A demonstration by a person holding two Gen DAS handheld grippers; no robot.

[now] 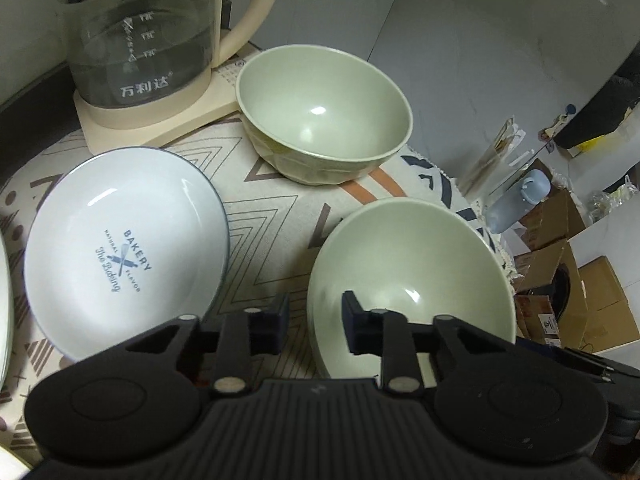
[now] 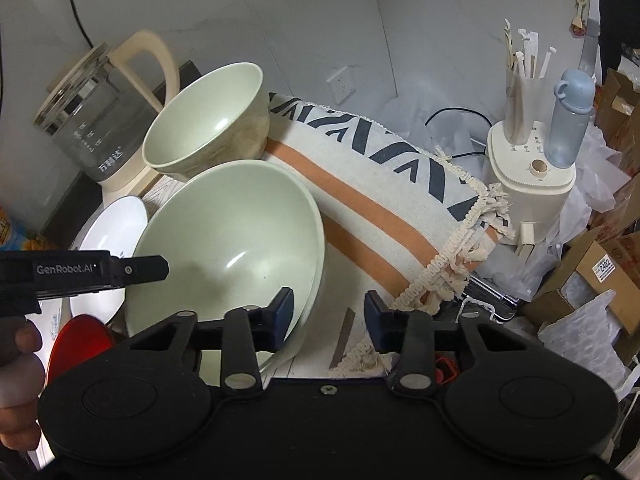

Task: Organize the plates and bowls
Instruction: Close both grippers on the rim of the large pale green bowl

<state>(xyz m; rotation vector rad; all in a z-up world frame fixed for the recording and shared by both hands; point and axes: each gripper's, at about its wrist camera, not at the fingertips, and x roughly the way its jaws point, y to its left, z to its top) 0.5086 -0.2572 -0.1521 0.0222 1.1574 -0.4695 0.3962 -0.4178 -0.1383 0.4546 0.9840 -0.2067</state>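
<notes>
A large pale green bowl [image 1: 412, 280] sits near me on the patterned cloth [image 1: 272, 216], with a second rim showing just under it. My left gripper [image 1: 316, 318] is open, its fingers on either side of that bowl's left rim. My right gripper [image 2: 329, 306] is open too and straddles the right rim of the same bowl [image 2: 228, 236]. In the right wrist view the left gripper [image 2: 158, 269] reaches over the bowl from the left, held by a hand. A deeper green bowl [image 1: 324, 116] stands behind. A white plate [image 1: 124, 256] printed BAKERY lies to the left.
A glass kettle [image 1: 140, 40] on a cream base stands at the back left. The edge of another plate [image 1: 4, 300] shows far left. Right of the cloth are a cream appliance [image 2: 528, 184], a blue bottle [image 2: 568, 124], a cup of straws [image 2: 524, 92] and cardboard boxes [image 2: 592, 276].
</notes>
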